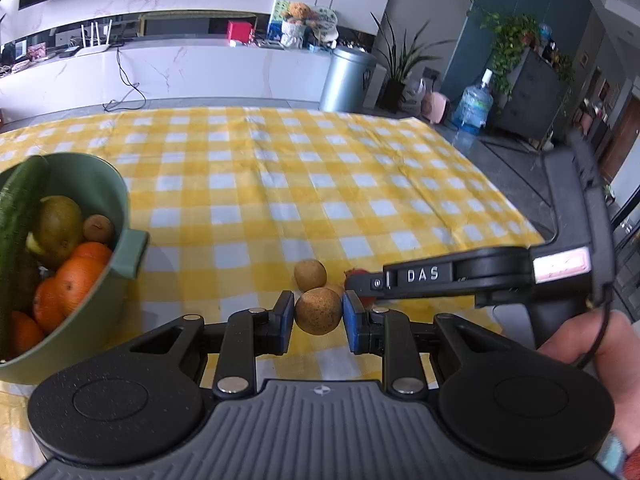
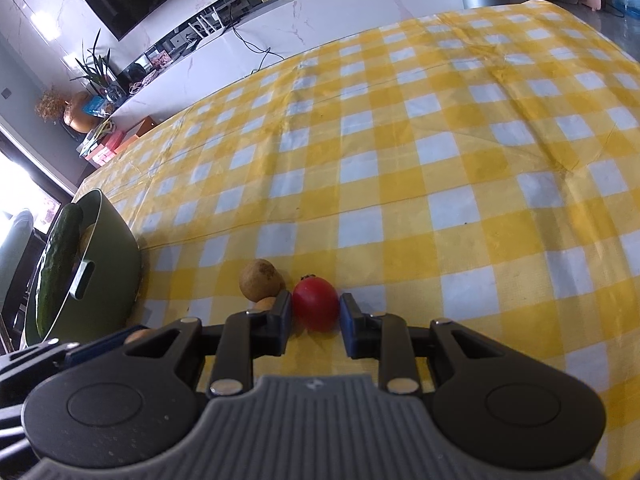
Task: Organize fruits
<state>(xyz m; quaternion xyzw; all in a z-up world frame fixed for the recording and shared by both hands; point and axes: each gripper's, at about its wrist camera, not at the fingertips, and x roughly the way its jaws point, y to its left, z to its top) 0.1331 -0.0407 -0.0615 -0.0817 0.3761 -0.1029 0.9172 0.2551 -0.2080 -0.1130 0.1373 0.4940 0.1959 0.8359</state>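
Note:
My left gripper is shut on a round brown fruit, held just above the yellow checked cloth. Another brown fruit lies on the cloth just beyond it. A green bowl at the left holds a cucumber, oranges, a pear and a kiwi. My right gripper has its blue pads around a small red tomato; a small gap shows on the right side. A brown fruit lies just left of the tomato. The right gripper shows in the left wrist view, reaching in from the right.
The green bowl with the cucumber stands at the left in the right wrist view. The checked cloth stretches far and right. Beyond the table are a white counter, a metal bin and plants.

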